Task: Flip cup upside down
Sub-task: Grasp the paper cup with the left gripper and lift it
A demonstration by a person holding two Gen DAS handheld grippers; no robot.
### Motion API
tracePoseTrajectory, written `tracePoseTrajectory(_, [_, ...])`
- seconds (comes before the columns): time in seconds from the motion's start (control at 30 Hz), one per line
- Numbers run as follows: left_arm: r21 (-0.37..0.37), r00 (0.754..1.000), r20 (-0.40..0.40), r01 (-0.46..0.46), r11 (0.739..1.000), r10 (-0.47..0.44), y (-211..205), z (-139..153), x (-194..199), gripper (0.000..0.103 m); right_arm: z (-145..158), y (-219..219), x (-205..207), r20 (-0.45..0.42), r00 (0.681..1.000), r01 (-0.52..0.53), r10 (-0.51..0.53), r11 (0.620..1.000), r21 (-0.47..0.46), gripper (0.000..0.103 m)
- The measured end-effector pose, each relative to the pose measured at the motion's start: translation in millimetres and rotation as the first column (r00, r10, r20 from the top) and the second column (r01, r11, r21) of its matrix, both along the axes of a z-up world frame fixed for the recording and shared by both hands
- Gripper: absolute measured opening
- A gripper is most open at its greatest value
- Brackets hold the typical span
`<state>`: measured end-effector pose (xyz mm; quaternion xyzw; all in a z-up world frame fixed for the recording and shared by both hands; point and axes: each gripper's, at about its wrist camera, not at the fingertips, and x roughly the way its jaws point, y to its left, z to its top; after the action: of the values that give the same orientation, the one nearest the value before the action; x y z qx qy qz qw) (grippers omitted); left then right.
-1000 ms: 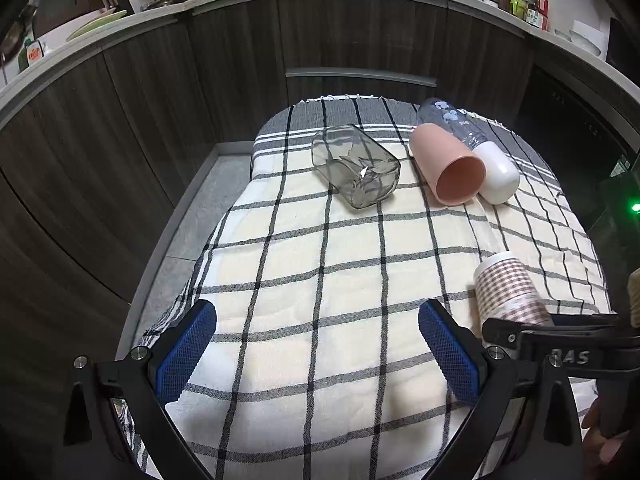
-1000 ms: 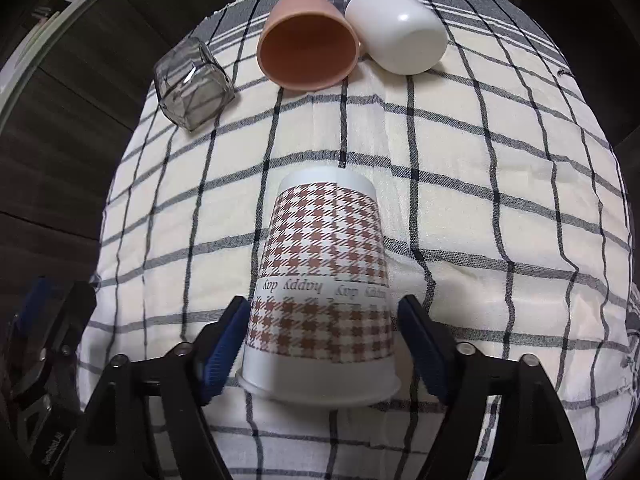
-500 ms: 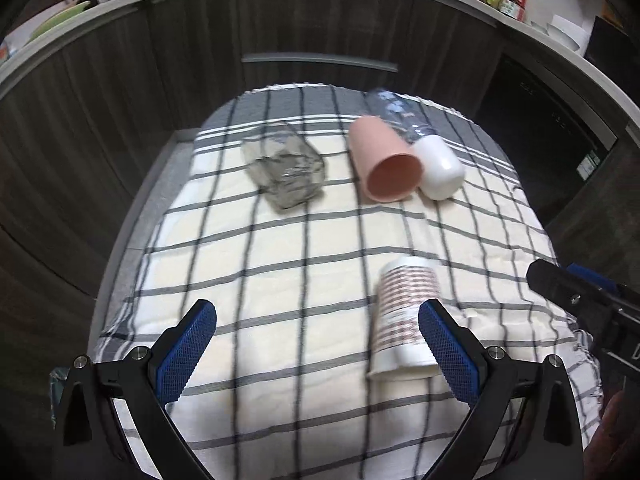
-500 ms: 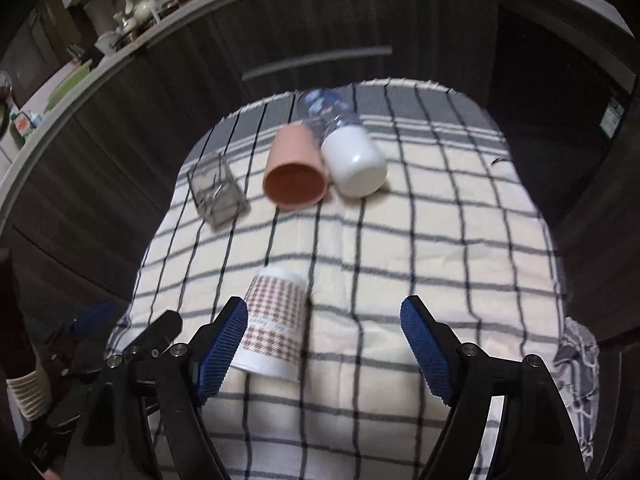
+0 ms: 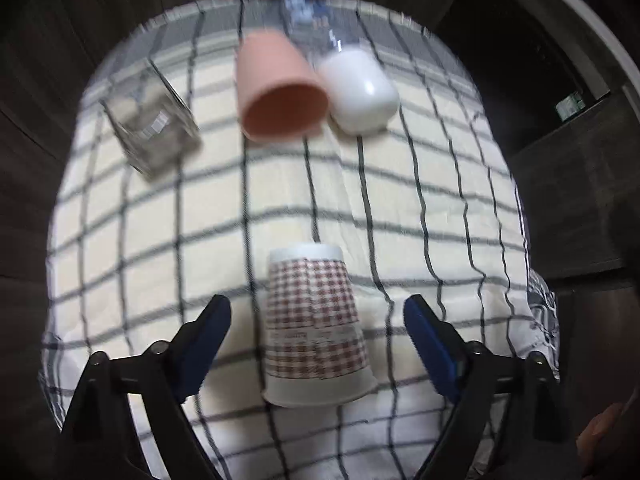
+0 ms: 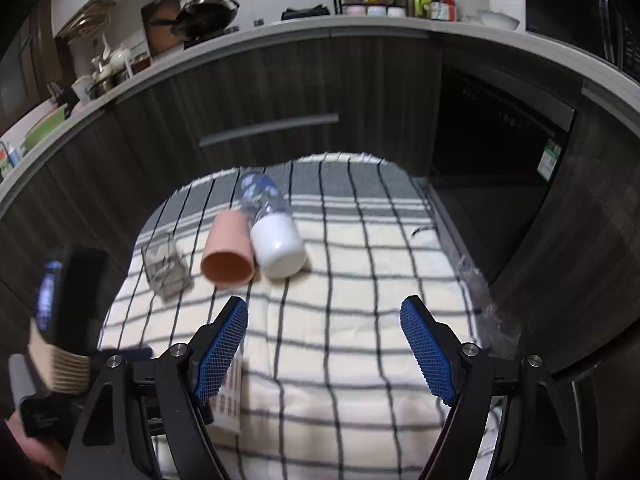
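A paper cup with a red check pattern (image 5: 316, 324) stands upside down on the checked cloth, its wide rim on the cloth. My left gripper (image 5: 318, 344) is open, its blue pads on either side of the cup with a gap on both sides. In the right wrist view only a strip of the cup (image 6: 230, 396) shows behind the left finger. My right gripper (image 6: 322, 350) is open and empty, raised above the cloth and back from the cup.
A pink cup (image 5: 280, 92), a white-capped bottle (image 5: 356, 88) and a clear square glass (image 5: 150, 128) lie on their sides at the far end of the checked cloth (image 5: 420, 208). Dark cabinets (image 6: 280, 92) stand behind. The left hand and gripper body (image 6: 56, 352) show at the right wrist view's left edge.
My right gripper has let go of the cup, lifted and pulled back. My left gripper has moved right and forward so that its open fingers now stand on both sides of the cup.
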<state>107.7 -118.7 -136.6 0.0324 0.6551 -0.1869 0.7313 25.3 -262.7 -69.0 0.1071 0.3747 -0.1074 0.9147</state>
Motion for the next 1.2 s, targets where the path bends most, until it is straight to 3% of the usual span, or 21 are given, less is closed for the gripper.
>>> tracePoseTrajectory(0.13, [0.047,0.99,-0.142,0.022,0.999,-0.016,-12.2,-15.3,16.1,0.084,5.3,-11.5,7.8,0.015,1.0,0.004,-0.005,0.999,0.04,0.079])
tracePoseTrajectory(0.3, [0.12,0.955,-0.295,0.067,0.991,-0.029,-25.6,-33.9,34.1,0.083,10.2,-13.4,21.5,0.033,0.999,-0.009,0.006,0.997,0.082,0.079])
tracePoseTrajectory(0.5, [0.178,0.937,-0.348,0.098,0.979,-0.03,-34.6,-51.5,44.8,0.071,8.9,-14.1,33.3,0.038,0.999,-0.018,0.014,0.995,0.099,0.079])
tracePoseTrajectory(0.6, [0.183,0.927,-0.374,0.101,0.978,-0.025,-36.9,-61.6,44.3,0.059,1.9,-17.6,37.4,0.022,1.0,-0.013,0.01,0.992,0.122,0.079])
tracePoseTrajectory(0.93, [0.167,0.94,-0.342,0.082,0.983,-0.02,-36.3,-63.1,32.8,0.057,-16.5,-25.1,38.4,-0.026,1.0,0.004,0.0,0.987,0.163,0.079])
tracePoseTrajectory(1.1, [0.126,0.952,-0.305,0.047,0.991,-0.007,-17.8,-38.6,33.9,0.057,-7.0,-21.3,35.5,-0.01,1.0,-0.006,0.008,0.989,0.145,0.079])
tracePoseTrajectory(1.2, [0.098,0.973,-0.233,0.023,0.995,0.001,-4.7,-18.8,31.5,0.057,2.6,-17.0,31.9,0.01,1.0,-0.014,0.013,0.992,0.128,0.079])
